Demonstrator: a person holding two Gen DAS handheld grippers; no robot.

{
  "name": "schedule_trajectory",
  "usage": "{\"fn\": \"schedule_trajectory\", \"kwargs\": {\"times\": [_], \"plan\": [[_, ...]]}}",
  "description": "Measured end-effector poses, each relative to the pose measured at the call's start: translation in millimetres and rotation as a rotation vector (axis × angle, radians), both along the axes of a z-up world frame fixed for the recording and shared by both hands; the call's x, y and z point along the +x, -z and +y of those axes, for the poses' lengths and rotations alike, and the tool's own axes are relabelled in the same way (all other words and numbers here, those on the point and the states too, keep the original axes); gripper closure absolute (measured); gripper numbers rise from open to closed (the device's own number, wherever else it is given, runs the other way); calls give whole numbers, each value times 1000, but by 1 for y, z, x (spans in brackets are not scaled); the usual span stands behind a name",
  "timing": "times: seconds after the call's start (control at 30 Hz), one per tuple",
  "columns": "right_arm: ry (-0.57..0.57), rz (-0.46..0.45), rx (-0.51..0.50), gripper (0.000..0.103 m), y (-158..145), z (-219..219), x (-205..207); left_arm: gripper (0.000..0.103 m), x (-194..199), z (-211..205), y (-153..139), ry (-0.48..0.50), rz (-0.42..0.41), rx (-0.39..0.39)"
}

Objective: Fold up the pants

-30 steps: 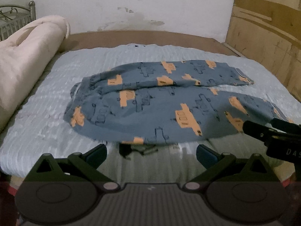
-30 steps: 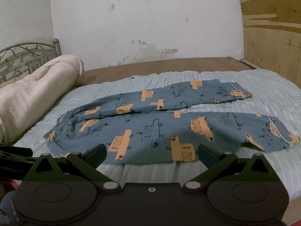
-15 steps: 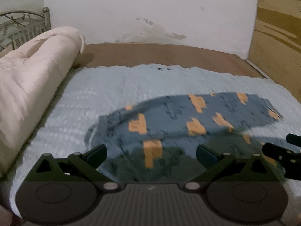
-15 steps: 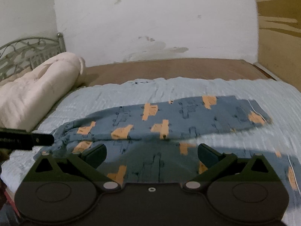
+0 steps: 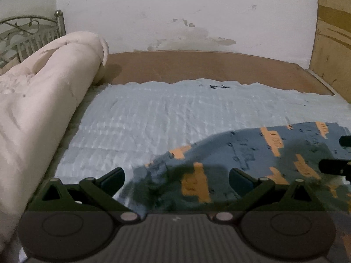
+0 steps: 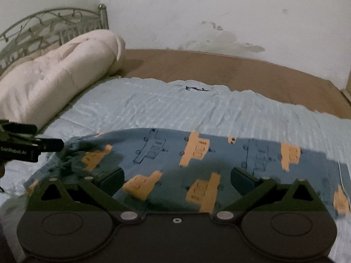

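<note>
Blue pants with orange truck prints (image 6: 197, 160) lie spread on the light blue bedspread (image 6: 197, 107). In the left wrist view the pants (image 5: 252, 157) fill the lower right, their waist end under my left gripper (image 5: 176, 175), which is open and low over the cloth. My right gripper (image 6: 176, 176) is open and hovers over the middle of the pants. The left gripper shows at the left edge of the right wrist view (image 6: 33, 144), at the bunched waist. The right gripper's fingers (image 5: 335, 166) show at the right edge of the left wrist view.
A rolled cream duvet (image 5: 43, 109) lies along the left side of the bed. A metal headboard (image 6: 43, 28) stands behind it. A brown bare mattress strip (image 5: 208, 68) runs along the white wall. A wooden panel (image 5: 333, 43) stands at the right.
Both grippers have moved forward and down over the pants. The near leg has dropped out of sight below them. Both stay open.
</note>
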State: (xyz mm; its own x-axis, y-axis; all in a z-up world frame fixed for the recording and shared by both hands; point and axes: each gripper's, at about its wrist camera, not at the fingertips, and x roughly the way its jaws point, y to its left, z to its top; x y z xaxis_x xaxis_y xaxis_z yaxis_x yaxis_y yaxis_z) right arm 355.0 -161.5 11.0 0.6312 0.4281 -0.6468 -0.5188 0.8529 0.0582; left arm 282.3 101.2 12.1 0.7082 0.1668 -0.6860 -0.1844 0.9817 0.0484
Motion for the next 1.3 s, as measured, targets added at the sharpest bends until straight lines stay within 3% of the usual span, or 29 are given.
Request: {"fn": "schedule_trajectory", "kwargs": {"times": [0.33,0.8,0.93,1.13,1.3], "plan": [[-70,4,-82,1,18,31,48,0,45,31,20,48,32,45],[-174,-1,-164,1,38,58,90,0,81,39,39,183,79,59],[-255,-4,-187,1,47,59,103,0,89,38,46,203,111,79],[-407,-9,-212,1,55,55,124,0,98,49,51,255,128,23],[-422,23,-233,7,59,49,151,0,106,63,56,333,133,-48]]}}
